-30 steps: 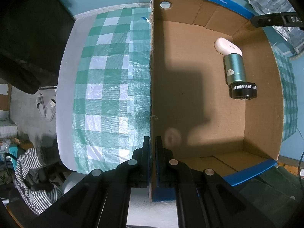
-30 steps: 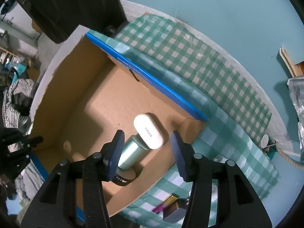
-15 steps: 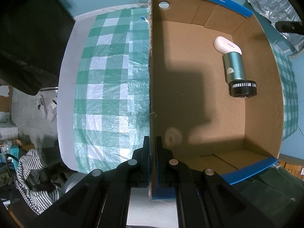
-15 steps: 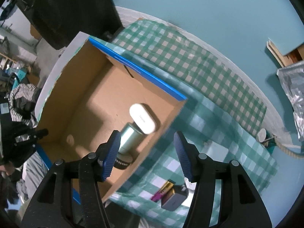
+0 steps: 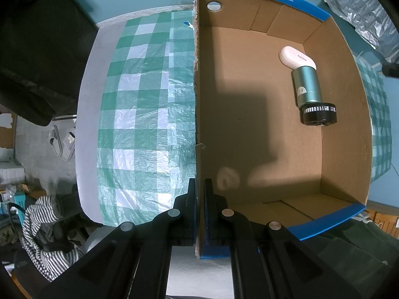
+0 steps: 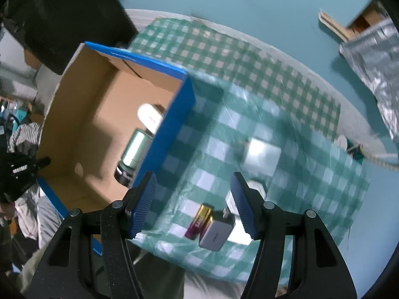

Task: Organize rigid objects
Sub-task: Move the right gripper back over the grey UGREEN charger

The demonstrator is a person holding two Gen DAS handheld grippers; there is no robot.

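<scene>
A green checked cloth (image 6: pixel 294 134) covers the table; on it stands my cardboard box (image 5: pixel 274 154); my left tongs (image 5: pixel 198 208) are clamped on its wall; inside lie a white case (image 5: pixel 295 58) and a green cylinder (image 5: pixel 308 87); my right tongs (image 6: pixel 193 203) are widening, empty, beside the box, above a battery (image 6: pixel 199 220) and a grey charger (image 6: pixel 217 231).

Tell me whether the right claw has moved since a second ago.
Yes. The right claw, opening and empty, went from above the cardboard box out over the checked cloth.
</scene>
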